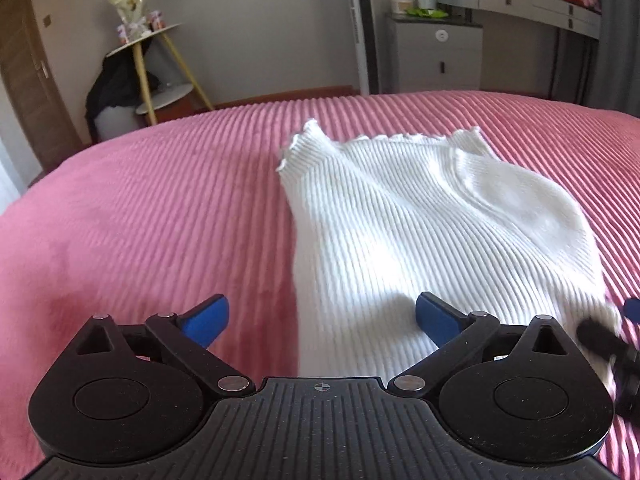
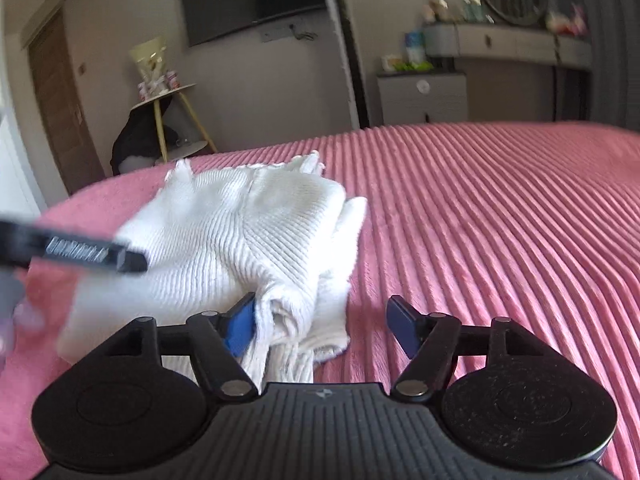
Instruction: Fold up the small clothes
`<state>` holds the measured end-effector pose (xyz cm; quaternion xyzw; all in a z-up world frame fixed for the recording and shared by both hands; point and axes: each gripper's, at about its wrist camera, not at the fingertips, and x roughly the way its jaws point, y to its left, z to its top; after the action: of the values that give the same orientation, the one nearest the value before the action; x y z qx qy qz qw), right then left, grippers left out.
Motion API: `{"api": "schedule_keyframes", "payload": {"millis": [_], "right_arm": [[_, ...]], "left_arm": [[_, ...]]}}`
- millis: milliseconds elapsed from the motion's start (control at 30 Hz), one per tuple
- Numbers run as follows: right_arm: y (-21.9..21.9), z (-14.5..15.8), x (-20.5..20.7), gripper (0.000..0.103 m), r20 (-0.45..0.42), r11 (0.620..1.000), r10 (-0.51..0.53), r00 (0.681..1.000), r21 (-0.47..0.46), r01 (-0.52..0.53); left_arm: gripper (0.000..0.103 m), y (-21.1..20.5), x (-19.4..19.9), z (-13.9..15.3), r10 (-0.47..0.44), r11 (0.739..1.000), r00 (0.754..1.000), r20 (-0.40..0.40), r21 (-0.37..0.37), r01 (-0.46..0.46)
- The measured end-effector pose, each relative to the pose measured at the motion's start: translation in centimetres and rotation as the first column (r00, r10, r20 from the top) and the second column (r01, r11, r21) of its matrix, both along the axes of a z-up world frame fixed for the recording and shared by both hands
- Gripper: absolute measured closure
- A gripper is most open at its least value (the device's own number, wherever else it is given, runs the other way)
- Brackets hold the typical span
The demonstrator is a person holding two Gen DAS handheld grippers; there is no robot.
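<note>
No text, label, brand or number is legible in either view. The pale lettering on the black bar (image 2: 76,256) reaching in over the white knit garment (image 2: 224,232) is too motion-blurred to make out.

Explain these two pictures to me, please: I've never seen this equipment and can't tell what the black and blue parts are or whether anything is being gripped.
There is no robot here: a person holds a hand tool with two jaws in each hand, and each tool carries a wide-angle camera looking forward along its blue-padded fingers. One picture comes from the left gripper, the other from the right gripper. Both look across a pink ribbed bedspread where a white ribbed knit garment lies partly folded. Both tools stand open. The garment's bunched edge sits between the right gripper's jaws, against its left pad, but is not clamped. The left gripper holds nothing.
</note>
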<state>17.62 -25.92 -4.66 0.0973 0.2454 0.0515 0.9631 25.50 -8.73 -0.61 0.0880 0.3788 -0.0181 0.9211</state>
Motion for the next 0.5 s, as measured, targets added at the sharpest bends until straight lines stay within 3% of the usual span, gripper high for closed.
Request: {"api": "schedule_keyframes", "payload": {"millis": [100, 167, 300, 500], "right_arm": [[-0.4, 1.6, -1.9, 0.022, -0.045, 0.998, -0.062, 0.997, -0.014, 0.061], [-0.4, 2.7, -3.2, 0.004, -0.107, 0.996, -0.085, 0.991, -0.017, 0.084], [0.1, 4.4, -5.9, 0.004, -0.193, 0.997, -0.072, 0.978, 0.000, 0.073], [2.4, 5.3, -9.0, 0.004, -0.306, 0.997, -0.063, 0.950, -0.063, 0.046]], "left_arm": [[0.001, 1.0, -3.6, 1.1, -0.001, 0.999, 1.000, -0.017, -0.052, 0.000], [0.001, 1.8, -6.4, 1.6, 0.000, 0.994, 0.999, -0.053, -0.109, -0.006], [0.001, 3.1, -11.8, 2.4, 0.005, 0.985, 0.995, -0.100, -0.173, -0.022], [0.001, 4.0, -14.7, 4.3, 0.012, 0.988, 0.994, -0.109, -0.152, -0.029]]}}
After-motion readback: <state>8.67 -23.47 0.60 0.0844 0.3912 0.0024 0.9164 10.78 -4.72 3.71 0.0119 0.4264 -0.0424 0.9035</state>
